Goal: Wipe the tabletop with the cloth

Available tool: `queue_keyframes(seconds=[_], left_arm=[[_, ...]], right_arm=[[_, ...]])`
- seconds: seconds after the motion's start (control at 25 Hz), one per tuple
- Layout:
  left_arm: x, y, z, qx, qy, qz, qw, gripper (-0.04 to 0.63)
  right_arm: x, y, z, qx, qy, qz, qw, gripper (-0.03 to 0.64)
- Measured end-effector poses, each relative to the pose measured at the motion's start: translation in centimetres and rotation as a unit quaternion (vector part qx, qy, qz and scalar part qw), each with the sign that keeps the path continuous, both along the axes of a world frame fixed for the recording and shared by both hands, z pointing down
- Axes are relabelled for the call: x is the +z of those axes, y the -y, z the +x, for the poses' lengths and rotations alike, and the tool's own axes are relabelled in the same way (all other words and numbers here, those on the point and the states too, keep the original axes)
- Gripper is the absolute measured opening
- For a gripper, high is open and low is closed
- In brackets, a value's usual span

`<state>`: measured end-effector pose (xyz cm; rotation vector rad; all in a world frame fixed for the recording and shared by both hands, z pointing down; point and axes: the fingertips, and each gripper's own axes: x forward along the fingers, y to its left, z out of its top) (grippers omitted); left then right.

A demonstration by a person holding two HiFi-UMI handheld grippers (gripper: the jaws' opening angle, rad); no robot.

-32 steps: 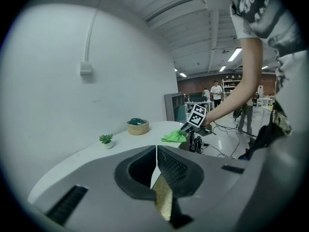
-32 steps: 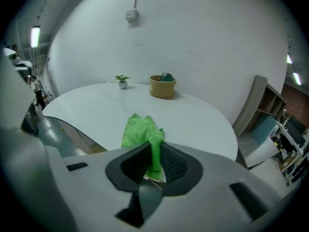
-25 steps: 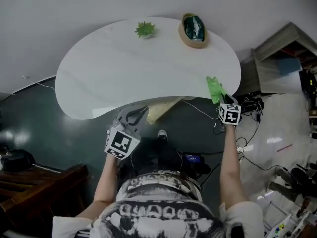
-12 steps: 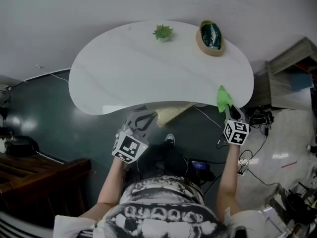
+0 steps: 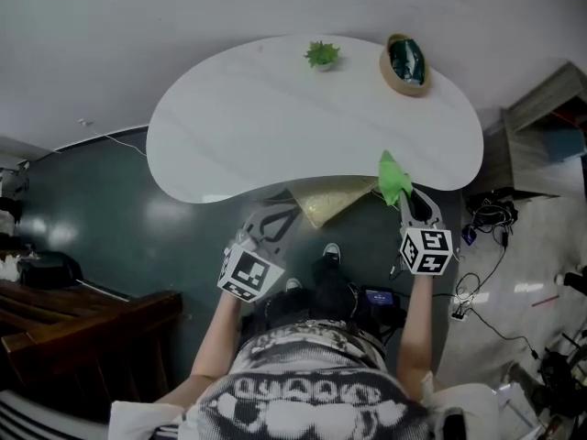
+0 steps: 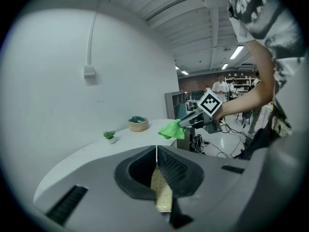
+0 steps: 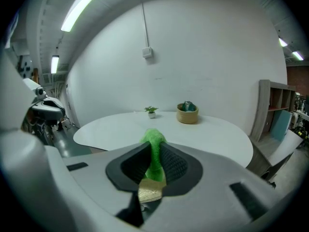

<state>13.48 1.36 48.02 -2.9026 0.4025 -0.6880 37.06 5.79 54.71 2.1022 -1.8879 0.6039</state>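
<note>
The cloth (image 5: 393, 178) is bright green and bunched into a crumpled, upright wad. It is pinched between the jaws of the right hand-held gripper (image 5: 403, 193) at the near edge of the white tabletop (image 5: 275, 126). Compared with half a second ago, the cloth has shifted left along that edge, away from the tabletop's right end. The left hand-held gripper (image 5: 280, 211) is just off the near edge, jaws pressed together with nothing gripped. A small potted plant (image 5: 321, 55) and a basket (image 5: 406, 63) stand near the far edge.
</note>
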Motion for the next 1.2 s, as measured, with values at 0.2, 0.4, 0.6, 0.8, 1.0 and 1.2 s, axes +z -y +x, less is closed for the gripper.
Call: queue_keyframes(seconds=[0.2,0.4,0.6,0.8,1.0,1.2], left_arm=[[-0.8,-1.0,-4.4,-0.011,-0.013,0.004,0.9998,0.006],[-0.6,-2.7,-9.3,-0.017,-0.016,0.003,0.9997,0.006],[-0.7,-4.8,-12.9,-0.019,-0.029,0.005,0.9994,0.006],[-0.8,-7.8,-16.2,-0.021,-0.037,0.005,0.9991,0.006],[0.0,-10.5,-18.7,-0.018,-0.041,0.002,0.999,0.006],[0.1,-12.4,-20.4,-0.014,-0.045,0.002,0.9989,0.006]], right_arm=[[-1.2,-1.0,-5.6,-0.016,0.0,0.004,1.0,0.061],[-2.1,-2.3,-11.5,-0.034,-0.003,0.008,0.999,0.061],[-2.8,-4.5,-16.5,-0.045,-0.005,0.014,0.999,0.061],[-3.8,-7.2,-21.1,-0.056,-0.004,0.026,0.998,0.061],[-4.0,-9.7,-25.0,-0.067,-0.008,0.033,0.997,0.061],[-4.7,-11.6,-27.9,-0.077,-0.014,0.04,0.996,0.061]])
